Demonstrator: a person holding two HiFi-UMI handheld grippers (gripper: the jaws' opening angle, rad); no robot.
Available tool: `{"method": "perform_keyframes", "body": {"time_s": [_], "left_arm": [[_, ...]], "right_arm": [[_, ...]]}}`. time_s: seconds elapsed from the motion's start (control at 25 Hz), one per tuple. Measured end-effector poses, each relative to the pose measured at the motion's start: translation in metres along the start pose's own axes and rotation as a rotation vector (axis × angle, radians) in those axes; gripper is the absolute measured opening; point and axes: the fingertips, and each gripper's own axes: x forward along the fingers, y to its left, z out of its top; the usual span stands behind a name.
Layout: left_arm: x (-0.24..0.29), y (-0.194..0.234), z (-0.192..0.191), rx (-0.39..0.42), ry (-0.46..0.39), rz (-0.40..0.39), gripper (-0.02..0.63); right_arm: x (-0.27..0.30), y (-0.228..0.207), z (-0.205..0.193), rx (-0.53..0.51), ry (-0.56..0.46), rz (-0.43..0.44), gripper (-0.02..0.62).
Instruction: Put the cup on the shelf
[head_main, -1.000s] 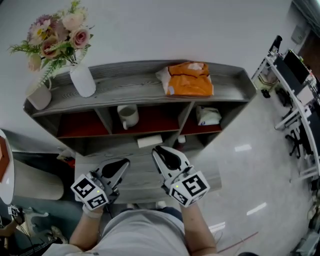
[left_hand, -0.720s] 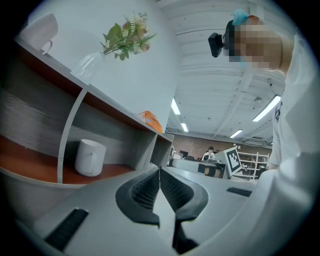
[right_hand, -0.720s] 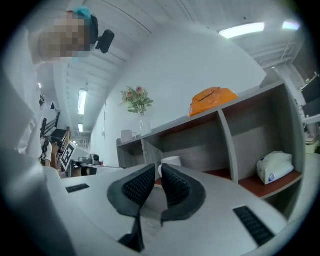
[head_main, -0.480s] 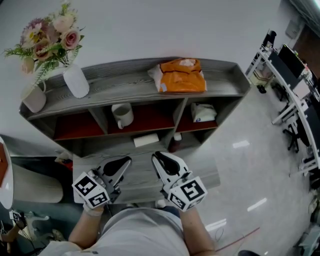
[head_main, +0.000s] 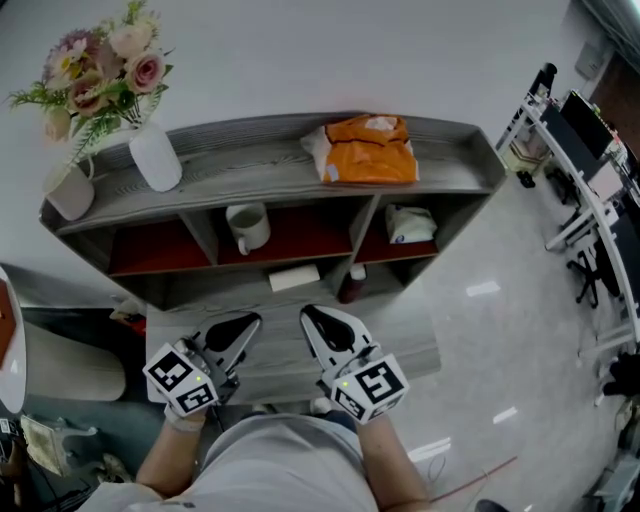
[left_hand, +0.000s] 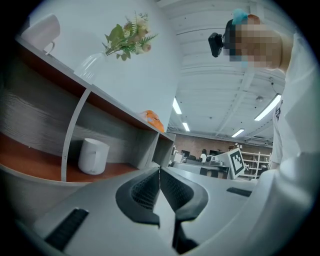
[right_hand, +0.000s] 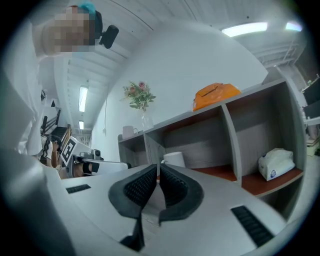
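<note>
1. Cup (head_main: 249, 226): white, upright, in the middle compartment of the grey shelf's (head_main: 455, 160) upper row, on the red-brown board; neither gripper touches it
2. Left gripper (left_hand: 159, 172): jaws closed pad to pad, nothing between them; held level in front of the shelf, well apart from the cup
3. Right gripper (right_hand: 159, 174): jaws have just been closing and now sit together, nothing between them; level, beside the left one, pointing at the shelf
4. Shelf top: orange bag (head_main: 368, 150) right of centre, vase of flowers (head_main: 155, 158) towards the left, white mug (head_main: 70, 192) at the left end
5. Right compartment: white packet (head_main: 410, 224)
6. Lower level: white box (head_main: 295, 278) with a dark bottle (head_main: 350, 286) just to its right
</note>
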Motion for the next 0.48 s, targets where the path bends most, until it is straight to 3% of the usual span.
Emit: {"method": "perform_keyframes", "body": {"time_s": [0.28, 0.48], "left_arm": [[-0.0034, 0.0028, -0.0047, 0.040, 0.020, 0.038, 0.017], [-0.0089, 0.0063, -0.0049, 0.020, 0.011, 0.048, 0.017]], "right_arm": [[0.0011, 0.0013, -0.0019, -0.003, 0.004, -0.006, 0.034], [0.0025, 0.0014, -0.0031, 0.006, -0.001, -0.020, 0.033]]}}
